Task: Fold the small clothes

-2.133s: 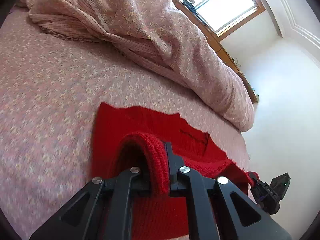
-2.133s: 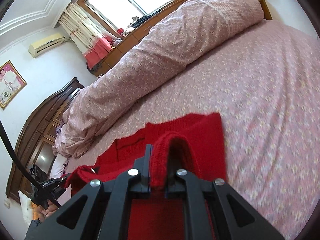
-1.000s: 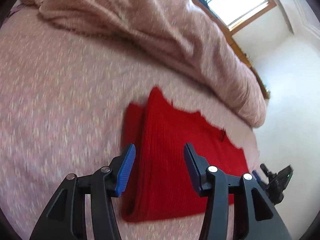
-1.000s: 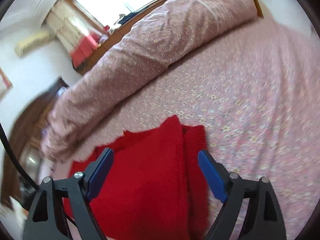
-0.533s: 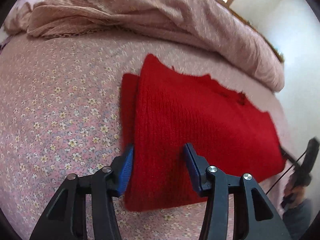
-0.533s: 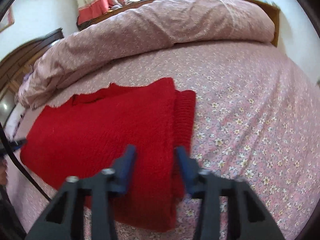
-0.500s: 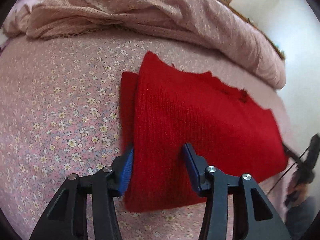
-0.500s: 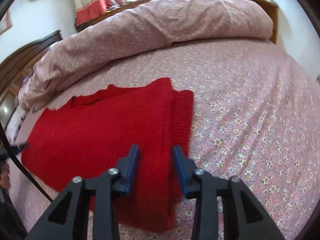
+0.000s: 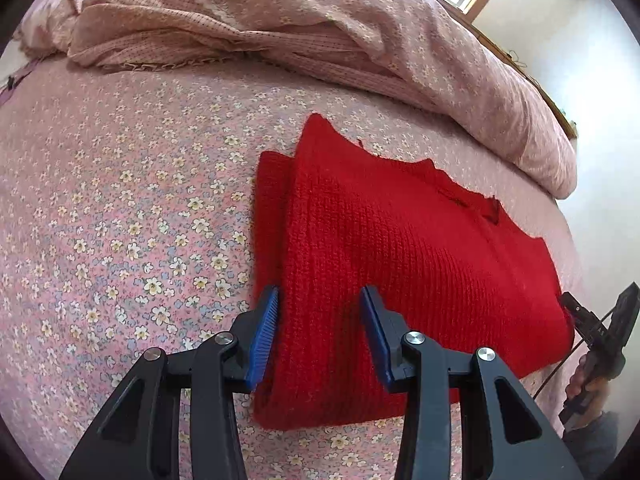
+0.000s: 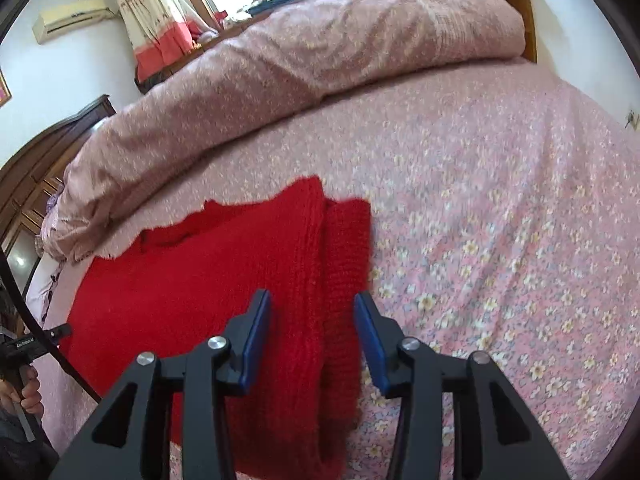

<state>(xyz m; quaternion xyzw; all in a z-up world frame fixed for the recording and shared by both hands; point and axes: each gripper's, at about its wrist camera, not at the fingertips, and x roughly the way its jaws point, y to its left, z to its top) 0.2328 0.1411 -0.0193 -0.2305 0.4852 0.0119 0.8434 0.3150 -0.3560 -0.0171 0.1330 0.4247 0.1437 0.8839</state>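
Left wrist view: left tongs (image 9: 318,334) and right tongs (image 10: 312,336) gape empty, straddling the folded red sweater's (image 9: 400,264) ends for regrasping.

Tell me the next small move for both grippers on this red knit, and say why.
Probably close both grippers on the near folded edge. The left gripper and right gripper are open, straddling opposite ends of the red sweater, which lies folded once on the bedsheet.

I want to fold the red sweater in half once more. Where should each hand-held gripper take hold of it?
Grip the red sweater at its two near corners, coming in low from the near edge. The left hand-held gripper and right hand-held gripper are open over opposite ends, where doubled, thick knit layers give the pads something to pinch.
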